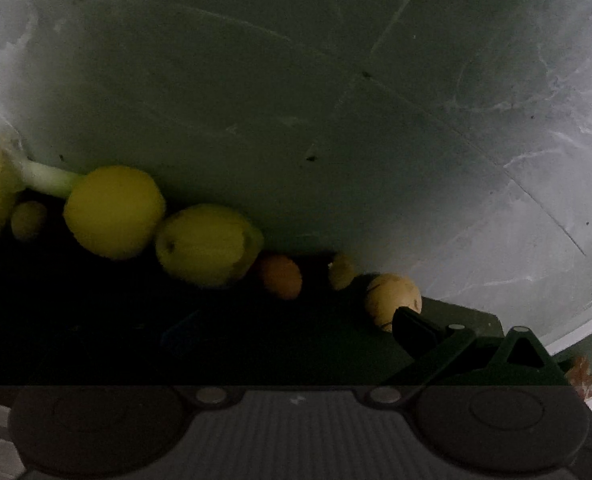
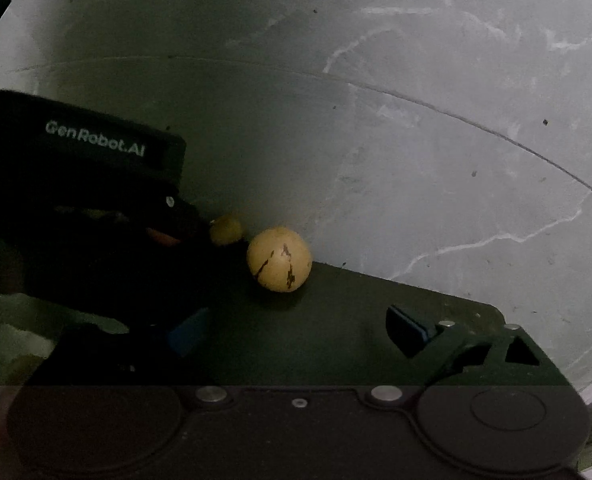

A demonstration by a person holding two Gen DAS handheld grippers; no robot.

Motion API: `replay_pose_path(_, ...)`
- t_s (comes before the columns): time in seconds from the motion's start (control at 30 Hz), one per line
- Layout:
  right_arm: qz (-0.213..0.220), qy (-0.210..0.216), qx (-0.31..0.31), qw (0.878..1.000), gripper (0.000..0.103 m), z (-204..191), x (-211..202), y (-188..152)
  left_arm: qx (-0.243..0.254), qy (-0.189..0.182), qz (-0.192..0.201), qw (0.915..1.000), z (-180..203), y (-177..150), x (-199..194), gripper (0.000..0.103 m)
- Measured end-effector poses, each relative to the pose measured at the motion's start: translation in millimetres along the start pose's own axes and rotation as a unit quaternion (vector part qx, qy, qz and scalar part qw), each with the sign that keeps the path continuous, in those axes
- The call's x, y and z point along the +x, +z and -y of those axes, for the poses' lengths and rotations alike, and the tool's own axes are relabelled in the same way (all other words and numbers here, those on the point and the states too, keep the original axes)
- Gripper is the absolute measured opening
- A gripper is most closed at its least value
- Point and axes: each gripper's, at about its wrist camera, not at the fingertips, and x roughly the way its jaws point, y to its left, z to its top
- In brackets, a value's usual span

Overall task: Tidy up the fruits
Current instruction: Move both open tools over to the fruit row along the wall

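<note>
Several fruits line the far edge of the dark table point(image 1: 96, 320). From the left they are two yellow round fruits point(image 1: 114, 212), a yellow-green one point(image 1: 208, 244), an orange point(image 1: 280, 276), a small yellowish one point(image 1: 342, 270) and a tan round fruit point(image 1: 394, 300). My left gripper point(image 1: 296, 332) is open and empty, and its right fingertip point(image 1: 414, 330) overlaps the tan fruit's lower edge in the view. In the right wrist view the tan fruit point(image 2: 279, 259) shows dark streaks. My right gripper point(image 2: 300, 332) is open and empty, short of that fruit.
The left gripper's black body point(image 2: 96, 184) fills the left of the right wrist view and hides most fruits. A pale green stalk point(image 1: 52, 178) and a small brownish fruit point(image 1: 28, 220) lie far left. Grey marbled floor point(image 2: 456, 120) lies beyond the table's edge and corner point(image 2: 496, 312).
</note>
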Motion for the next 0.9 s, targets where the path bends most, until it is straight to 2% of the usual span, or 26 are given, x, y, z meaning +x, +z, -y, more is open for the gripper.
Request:
replay_pose_path(0.17, 0.008, 0.005, -0.003, 1.000, 0.088, -1, 7, 2, -0.026, 0.011, 0.013, 0.9995, 2, 2, 11, 0.097)
replay_pose_path(0.33, 0.018, 0.013, -0.006, 1.000, 0.082, -1, 18, 8, -0.059, 0.022, 0.020, 0.9978, 0, 2, 17, 0.088)
replay_pose_path(0.57, 0.013, 0.022, 0.009, 1.000, 0.075, 4, 27, 13, -0.089, 0.035, 0.033, 0.9948, 2, 3, 22, 0.079)
replay_pose_path(0.67, 0.013, 0.024, 0.008, 1.000, 0.073, 4, 26, 13, -0.117, 0.039, 0.039, 0.9916, 0, 3, 22, 0.073)
replay_pose_path(0.8, 0.012, 0.027, 0.008, 1.000, 0.068, 2, 25, 14, -0.159, 0.041, 0.046, 0.9854, -3, 2, 23, 0.058)
replay_pose_path(0.9, 0.012, 0.033, 0.009, 0.999, 0.063, 3, 28, 15, -0.186, 0.042, 0.047, 0.9805, -5, 3, 25, 0.053)
